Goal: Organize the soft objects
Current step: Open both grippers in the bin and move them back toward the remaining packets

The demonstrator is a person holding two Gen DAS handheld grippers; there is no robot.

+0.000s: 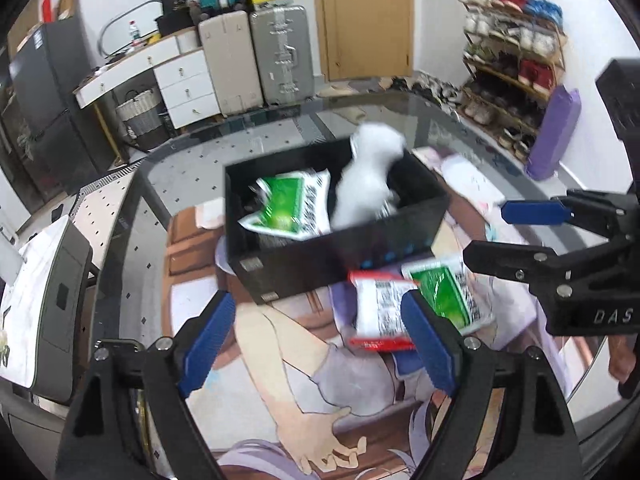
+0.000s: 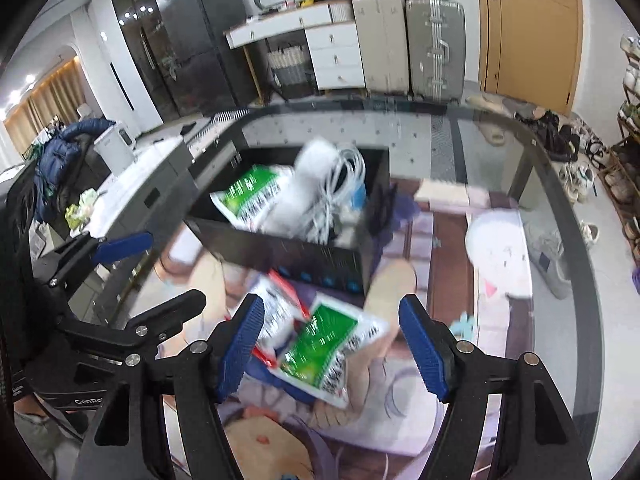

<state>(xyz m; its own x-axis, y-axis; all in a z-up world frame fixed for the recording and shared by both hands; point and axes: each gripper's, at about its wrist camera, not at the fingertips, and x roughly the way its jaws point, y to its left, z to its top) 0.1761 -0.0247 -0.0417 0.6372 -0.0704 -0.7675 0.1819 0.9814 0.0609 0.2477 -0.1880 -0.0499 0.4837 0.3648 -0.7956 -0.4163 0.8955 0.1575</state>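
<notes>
A black open box point(image 1: 340, 256) point(image 2: 320, 258) stands on the printed mat. Inside it lie a green-and-white packet point(image 1: 288, 208) point(image 2: 246, 194) and a white soft bundle point(image 1: 368, 180) with white cord point(image 2: 340, 188). In front of the box lie a red-and-white packet point(image 1: 380, 308) point(image 2: 276, 308) and a second green packet point(image 1: 444, 296) point(image 2: 324, 348). My left gripper point(image 1: 320, 340) is open and empty, just left of the red packet. My right gripper point(image 2: 332, 344) is open, its jaws on either side of the green packet, above it. It also shows open in the left wrist view point(image 1: 516, 236).
The glass table point(image 2: 560, 208) carries a printed anime mat point(image 1: 280, 380). A white printed cushion point(image 2: 500, 256) lies right of the box. Suitcases point(image 1: 256, 60), a white desk point(image 1: 152, 68) and a shoe rack point(image 1: 516, 64) stand beyond the table.
</notes>
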